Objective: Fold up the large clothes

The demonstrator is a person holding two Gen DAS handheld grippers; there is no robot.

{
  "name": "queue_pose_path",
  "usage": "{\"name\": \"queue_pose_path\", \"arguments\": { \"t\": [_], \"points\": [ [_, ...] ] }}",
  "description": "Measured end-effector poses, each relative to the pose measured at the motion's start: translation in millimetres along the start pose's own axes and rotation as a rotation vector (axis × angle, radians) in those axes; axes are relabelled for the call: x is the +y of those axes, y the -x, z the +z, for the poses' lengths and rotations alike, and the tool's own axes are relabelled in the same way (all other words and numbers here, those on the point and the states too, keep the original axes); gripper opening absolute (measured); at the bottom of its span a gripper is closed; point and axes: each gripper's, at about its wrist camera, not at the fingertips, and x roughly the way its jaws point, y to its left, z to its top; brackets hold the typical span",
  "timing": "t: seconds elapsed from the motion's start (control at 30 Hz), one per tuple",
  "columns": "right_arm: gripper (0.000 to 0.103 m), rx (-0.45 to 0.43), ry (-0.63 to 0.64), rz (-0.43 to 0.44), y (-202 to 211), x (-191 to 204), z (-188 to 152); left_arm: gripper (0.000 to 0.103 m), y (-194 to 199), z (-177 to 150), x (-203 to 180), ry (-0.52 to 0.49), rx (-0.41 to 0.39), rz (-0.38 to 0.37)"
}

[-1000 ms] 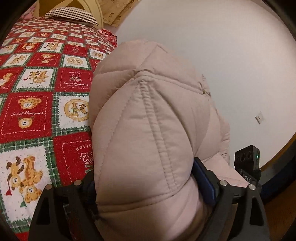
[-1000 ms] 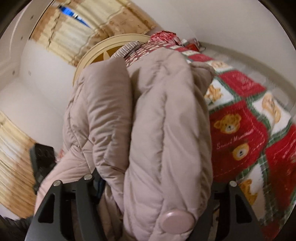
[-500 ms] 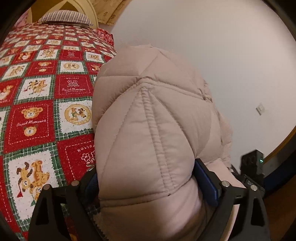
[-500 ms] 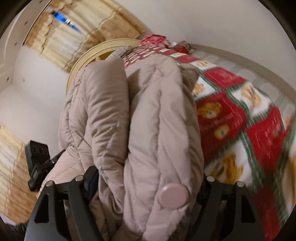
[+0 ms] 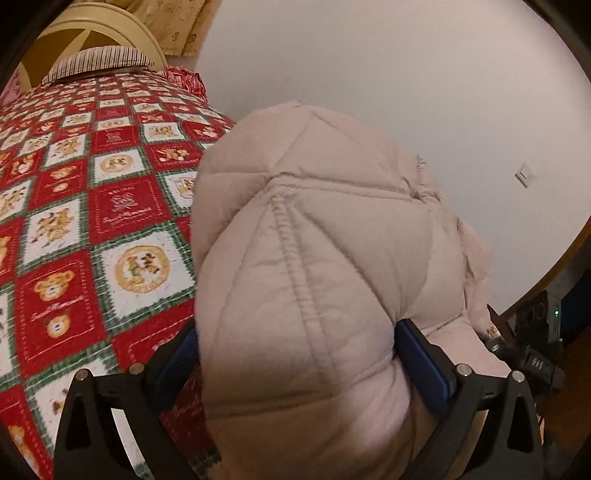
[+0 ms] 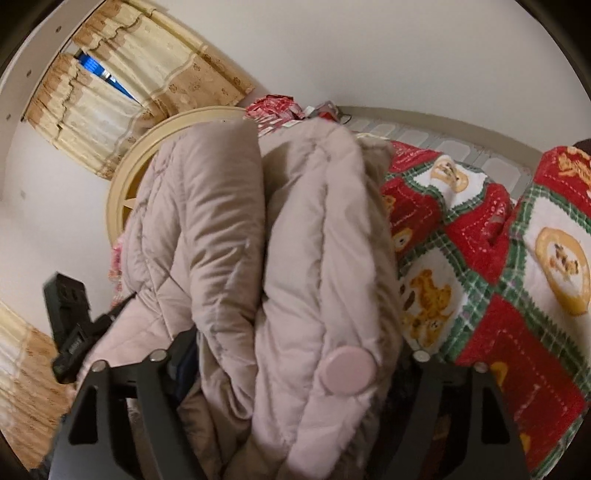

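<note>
A pale pink quilted puffer jacket (image 5: 314, 266) fills the middle of both wrist views. My left gripper (image 5: 295, 365) is shut on a thick bunch of it, and its blue pads (image 5: 424, 365) press into the padding. My right gripper (image 6: 291, 369) is shut on two bunched folds of the same jacket (image 6: 295, 240), with a round pink snap button (image 6: 347, 369) facing the camera. The jacket hangs lifted beside the bed. The right gripper's body shows at the left view's right edge (image 5: 532, 332). The left gripper's body shows at the right view's left edge (image 6: 70, 321).
A bed with a red, green and white teddy-bear quilt (image 5: 92, 221) lies left of the jacket and shows in the right view (image 6: 498, 258). A cream headboard (image 5: 92, 29), striped pillow (image 5: 96, 66), curtains (image 6: 129, 81) and a plain wall (image 5: 406, 74) surround it.
Both grippers keep their grip on the jacket. The bundle has shifted sideways against the bed, with more wall and headboard in the left view and the quilt closer in the right view.
</note>
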Motion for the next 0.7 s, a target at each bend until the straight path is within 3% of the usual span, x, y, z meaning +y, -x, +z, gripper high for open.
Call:
{"name": "queue_pose_path", "arguments": {
  "t": [0.1,0.17,0.2,0.23,0.27,0.3,0.37,0.43,0.5,0.53,0.63,0.7],
  "points": [
    [0.083,-0.076,-0.004,0.035,34.4,-5.1,-0.1,0.102,14.8,2.6,-4.1,-0.010,-0.027,0.016],
    [0.080,-0.154,0.014,0.001,64.3,-3.7,-1.0,0.102,29.8,4.9,-7.4,-0.016,-0.065,0.018],
    [0.073,-0.203,0.048,-0.051,82.6,1.4,-0.3,0.102,40.8,6.4,-8.8,-0.016,-0.096,0.026],
    [0.053,-0.240,0.105,-0.095,97.4,9.7,0.8,0.102,47.7,8.4,-10.0,-0.009,-0.121,0.043],
    [0.040,-0.259,0.175,-0.133,107.1,21.5,3.1,0.102,52.7,9.7,-10.7,-0.003,-0.136,0.054],
    [0.039,-0.269,0.237,-0.160,113.8,33.6,5.0,0.102,60.7,10.9,-14.1,0.006,-0.160,0.077],
    [0.039,-0.275,0.350,-0.167,119.0,59.2,7.6,0.102,68.5,11.6,-23.5,0.000,-0.179,0.116],
    [0.039,-0.275,0.460,-0.180,111.3,91.7,12.5,0.102,71.6,10.6,-44.1,-0.076,-0.191,0.189],
    [0.048,-0.283,0.540,-0.214,97.5,118.5,16.9,0.102,69.8,5.8,-64.2,-0.161,-0.194,0.288],
    [0.062,-0.272,0.564,-0.230,84.5,131.1,22.1,0.102,69.1,3.0,-70.9,-0.186,-0.196,0.329],
    [0.065,-0.228,0.569,-0.259,49.8,141.6,35.0,0.102,56.5,-1.0,-87.9,-0.238,-0.193,0.399],
    [0.060,-0.176,0.516,-0.256,27.1,131.7,45.3,0.102,41.6,0.6,-93.0,-0.250,-0.166,0.411]
  ]
}}
